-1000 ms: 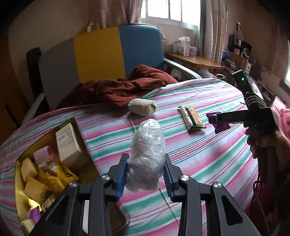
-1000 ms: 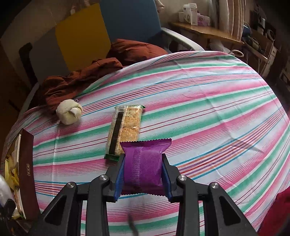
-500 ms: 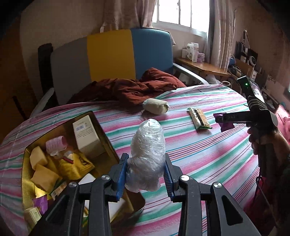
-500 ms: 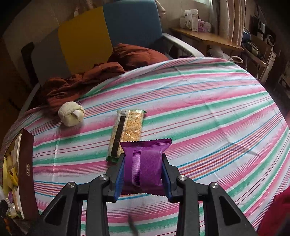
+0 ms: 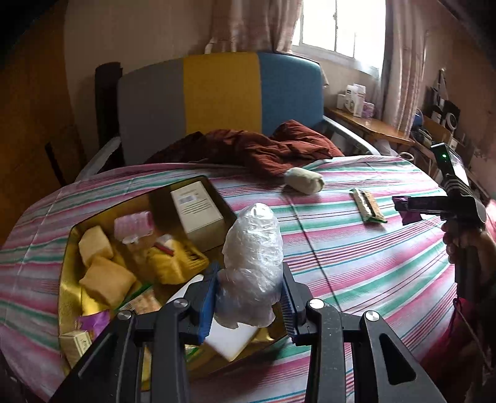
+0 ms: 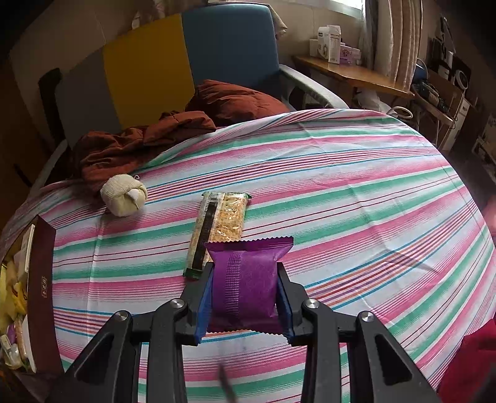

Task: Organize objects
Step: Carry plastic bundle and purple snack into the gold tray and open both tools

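While the left gripper (image 5: 249, 297) clenches a clear plastic-wrapped bundle (image 5: 251, 266), that bundle hangs over the near right corner of the open box (image 5: 66, 279), its long axis upright and its rounded end pointing away from the camera. Inside the box lie yellow packets (image 5: 107, 279) and a white carton (image 5: 197, 214), which stands against the far wall, leaving little bare floor. To the right of the box the striped bedsheet (image 6: 341, 192) lies broad and uncluttered out to its curved far edge. Beyond the box, a rolled beige bandage (image 6: 124, 194) lies against the rust-brown cloth (image 6: 145, 145), and a cracker packet (image 6: 218, 228) lies further right, its long axis running away from the viewer. The right gripper (image 6: 245, 305) grasps a purple snack packet (image 6: 245, 279) just before the cracker packet, its crimped end pointing away. Behind the bed stands a grey, yellow and blue headboard (image 5: 217, 96), with a window (image 5: 338, 24) and a wooden shelf (image 6: 350, 73) to its right.
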`<move>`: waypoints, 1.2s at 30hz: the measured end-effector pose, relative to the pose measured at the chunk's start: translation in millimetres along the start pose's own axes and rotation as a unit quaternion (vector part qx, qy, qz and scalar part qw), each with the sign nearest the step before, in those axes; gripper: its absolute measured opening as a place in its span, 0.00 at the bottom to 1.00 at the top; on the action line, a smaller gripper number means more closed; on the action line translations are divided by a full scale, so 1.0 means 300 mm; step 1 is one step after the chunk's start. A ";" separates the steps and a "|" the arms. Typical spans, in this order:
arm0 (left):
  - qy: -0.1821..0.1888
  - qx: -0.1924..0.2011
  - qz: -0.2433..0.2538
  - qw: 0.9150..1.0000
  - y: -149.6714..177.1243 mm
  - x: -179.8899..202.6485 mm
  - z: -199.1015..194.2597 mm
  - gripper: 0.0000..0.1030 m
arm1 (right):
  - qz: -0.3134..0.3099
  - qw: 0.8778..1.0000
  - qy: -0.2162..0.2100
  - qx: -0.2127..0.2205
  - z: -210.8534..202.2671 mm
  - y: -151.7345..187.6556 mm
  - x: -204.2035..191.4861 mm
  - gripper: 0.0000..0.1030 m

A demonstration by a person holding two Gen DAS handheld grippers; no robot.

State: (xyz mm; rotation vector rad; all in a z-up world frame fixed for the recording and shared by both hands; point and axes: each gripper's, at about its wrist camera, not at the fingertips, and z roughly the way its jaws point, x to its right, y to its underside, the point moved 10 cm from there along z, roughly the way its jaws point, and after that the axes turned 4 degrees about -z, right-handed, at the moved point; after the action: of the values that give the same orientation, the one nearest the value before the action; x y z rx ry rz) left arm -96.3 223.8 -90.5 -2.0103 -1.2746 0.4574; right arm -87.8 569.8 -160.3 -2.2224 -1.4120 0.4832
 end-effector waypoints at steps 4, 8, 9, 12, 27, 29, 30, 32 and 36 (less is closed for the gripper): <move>-0.006 -0.002 -0.011 1.000 0.017 -0.042 -0.009 0.36 | -0.007 1.000 0.000 0.009 -0.010 -0.008 -0.012 0.34; -0.014 -0.002 -0.025 1.000 0.032 -0.099 -0.021 0.36 | -0.016 1.000 -0.002 0.013 -0.016 -0.011 -0.028 0.34; -0.016 -0.002 -0.028 0.999 0.035 -0.112 -0.023 0.36 | -0.018 1.000 -0.002 0.013 -0.017 -0.011 -0.031 0.34; -0.026 -0.003 -0.043 0.999 0.046 -0.166 -0.029 0.36 | -0.023 1.000 -0.002 0.015 -0.023 -0.011 -0.041 0.34; -0.066 0.003 -0.117 0.991 0.095 -0.437 -0.080 0.36 | -0.114 0.987 -0.100 0.048 -0.214 0.010 -0.445 0.34; -0.066 0.002 -0.127 0.990 0.099 -0.463 -0.083 0.36 | -0.133 0.981 -0.133 0.051 -0.249 0.025 -0.550 0.34; -0.066 0.001 -0.132 0.989 0.101 -0.470 -0.085 0.36 | -0.143 0.977 -0.149 0.052 -0.266 0.039 -0.608 0.34; -0.066 0.000 -0.142 0.988 0.107 -0.491 -0.087 0.36 | -0.162 0.969 -0.180 0.048 -0.293 0.073 -0.719 0.34; -0.061 -0.005 -0.152 0.986 0.117 -0.509 -0.084 0.36 | -0.193 0.955 -0.221 0.037 -0.316 0.134 -0.893 0.34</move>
State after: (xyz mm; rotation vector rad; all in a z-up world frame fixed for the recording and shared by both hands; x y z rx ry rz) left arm -127.2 69.3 -109.2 -1.7754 -1.6313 0.4319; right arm -118.7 293.0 -90.9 -1.7755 -1.9621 0.9111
